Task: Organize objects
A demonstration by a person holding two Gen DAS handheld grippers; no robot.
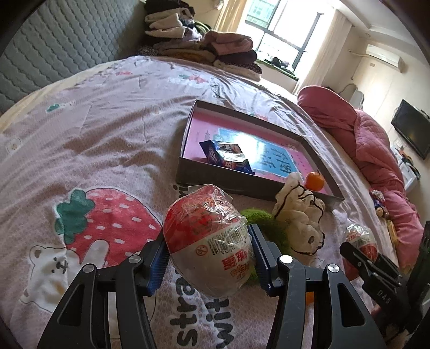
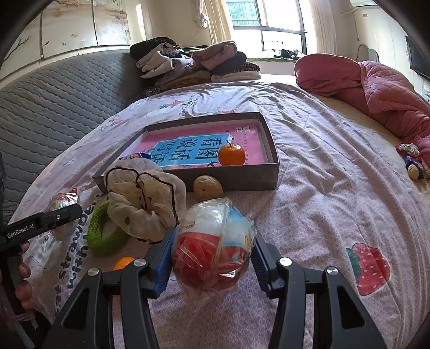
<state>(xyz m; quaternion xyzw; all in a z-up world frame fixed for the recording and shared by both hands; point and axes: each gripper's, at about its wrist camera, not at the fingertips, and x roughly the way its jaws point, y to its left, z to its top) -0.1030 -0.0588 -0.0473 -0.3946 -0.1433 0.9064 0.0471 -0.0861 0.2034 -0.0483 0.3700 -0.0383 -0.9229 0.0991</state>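
At lower centre of each wrist view, we grip a plastic-wrapped egg toy: left gripper (image 1: 208, 253) jaws clamp one wrapped egg (image 1: 208, 241), right gripper (image 2: 212, 259) jaws clamp another egg (image 2: 213, 249). Above them the box (image 2: 242, 175) on the bed (image 2: 322, 188) holds an orange (image 2: 231, 154).

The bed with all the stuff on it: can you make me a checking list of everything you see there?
Surface: bedspread with strawberry prints, wrinkled.
Job's things: shallow box holding an orange and a blue snack packet; two wrapped toy eggs, one in each gripper.
Clutter: cream scrunchie, green scrunchie, walnut, small orange thing near the fingers, small items by the pink quilt.
Grippers: left gripper shut on the left egg; right gripper shut on the right egg.
Cables: nothing seen.
Surroundings: folded clothes, grey headboard, window.
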